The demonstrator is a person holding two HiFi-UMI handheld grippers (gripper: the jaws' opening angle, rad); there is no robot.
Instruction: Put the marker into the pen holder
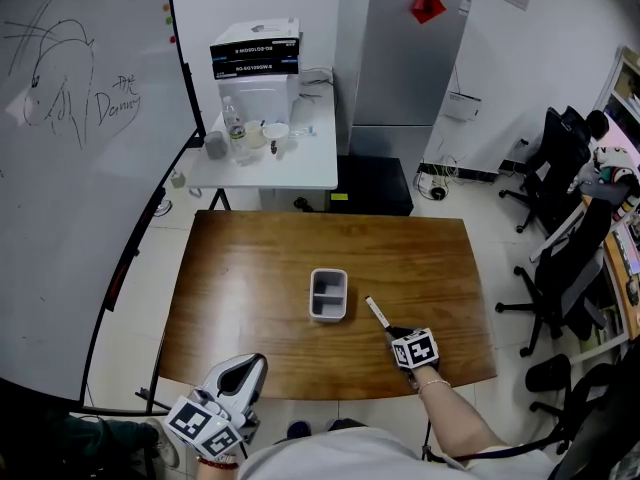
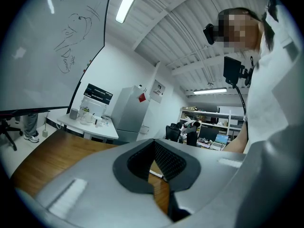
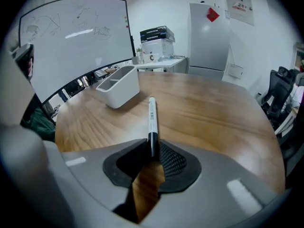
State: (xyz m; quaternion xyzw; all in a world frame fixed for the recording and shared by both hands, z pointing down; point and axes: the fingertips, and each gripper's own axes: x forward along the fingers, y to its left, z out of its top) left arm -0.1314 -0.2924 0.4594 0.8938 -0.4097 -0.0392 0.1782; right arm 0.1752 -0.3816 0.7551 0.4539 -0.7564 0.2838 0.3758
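Observation:
A white marker (image 1: 377,313) with a black end lies on the brown table (image 1: 250,268), just right of the white pen holder (image 1: 328,314). My right gripper (image 1: 393,333) is shut on its black end. In the right gripper view the marker (image 3: 152,122) fills the gap at the tips of that gripper (image 3: 152,151) and points toward the pen holder (image 3: 118,91), which has two compartments, both empty. My left gripper (image 1: 258,362) hangs at the table's near left edge. Its tips (image 2: 153,144) look closed together with nothing between them.
A whiteboard (image 1: 70,168) stands along the left. Behind the table are a white side table (image 1: 290,168) with boxes and bottles, and a grey cabinet (image 1: 400,58). Black office chairs (image 1: 560,268) stand on the right.

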